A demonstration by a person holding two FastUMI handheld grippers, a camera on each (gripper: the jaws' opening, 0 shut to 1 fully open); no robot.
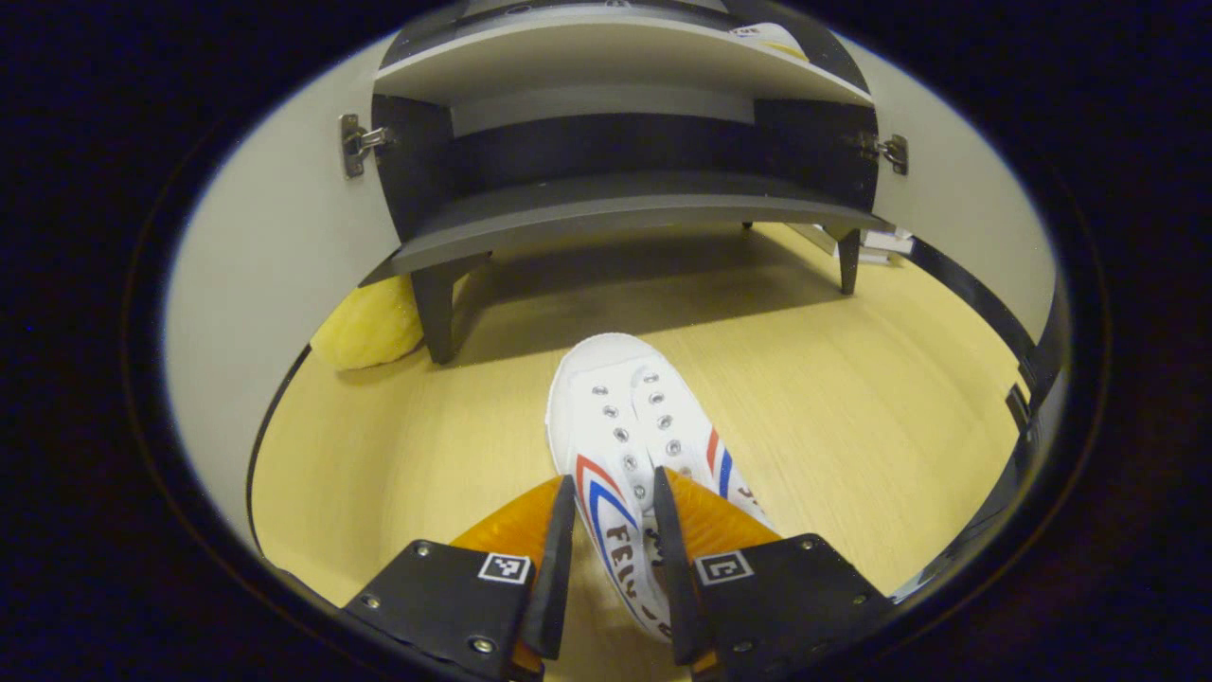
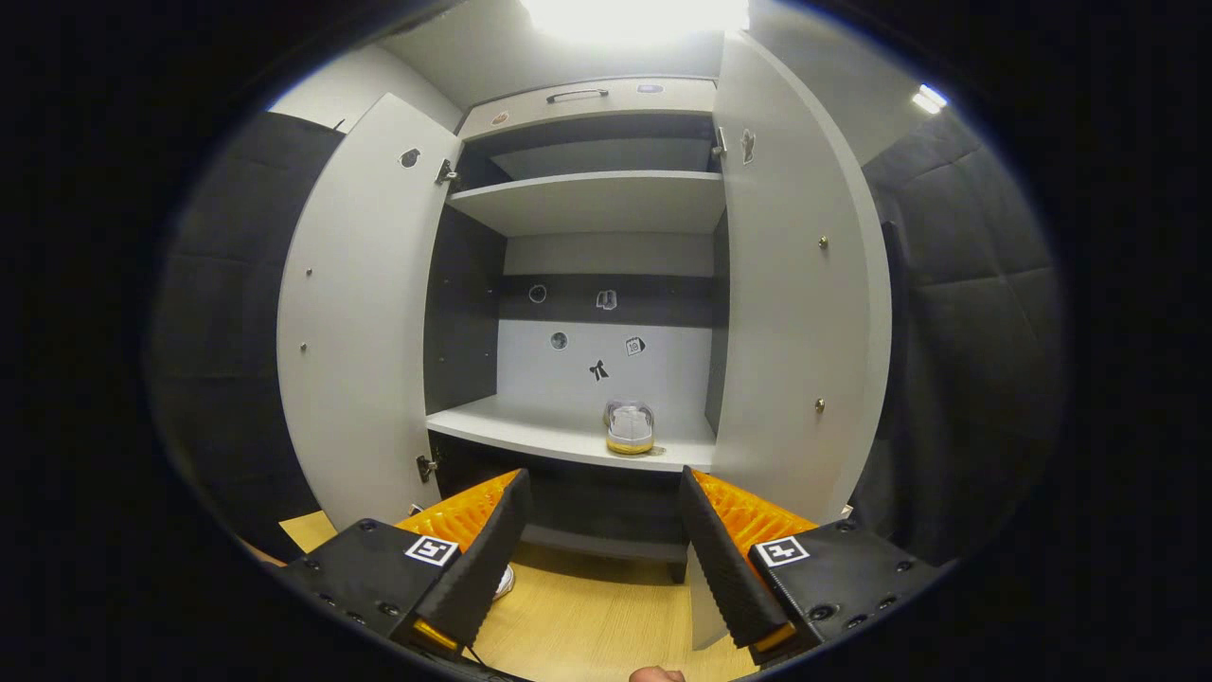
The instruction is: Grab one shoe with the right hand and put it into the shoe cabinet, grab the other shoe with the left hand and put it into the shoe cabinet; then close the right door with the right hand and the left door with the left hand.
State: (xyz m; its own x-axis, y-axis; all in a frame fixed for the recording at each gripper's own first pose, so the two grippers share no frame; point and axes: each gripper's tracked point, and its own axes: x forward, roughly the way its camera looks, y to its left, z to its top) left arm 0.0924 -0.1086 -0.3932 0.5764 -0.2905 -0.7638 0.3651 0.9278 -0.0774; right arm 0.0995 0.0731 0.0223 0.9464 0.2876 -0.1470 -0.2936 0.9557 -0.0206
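A white shoe (image 1: pixel 615 417) with red and blue stripes lies on the wooden floor, toe toward the shoe cabinet (image 1: pixel 615 204). My left gripper (image 1: pixel 614 483) is shut on its heel end, one finger pressed against each side. In the right gripper view, the other shoe (image 2: pixel 630 428) stands on the cabinet's middle shelf (image 2: pixel 530 431), heel outward. My right gripper (image 2: pixel 602 478) hangs open and empty in front of that shelf, a short way back from it. Both cabinet doors, the left door (image 2: pixel 365 313) and the right door (image 2: pixel 795 284), are swung wide open.
A yellow soft object (image 1: pixel 369 327) lies by the cabinet's front left leg (image 1: pixel 436 313). The open doors (image 1: pixel 265 284) flank the floor space on both sides. Dark padded wall (image 2: pixel 956 313) stands to the right. A fingertip (image 2: pixel 655 674) shows at the bottom edge.
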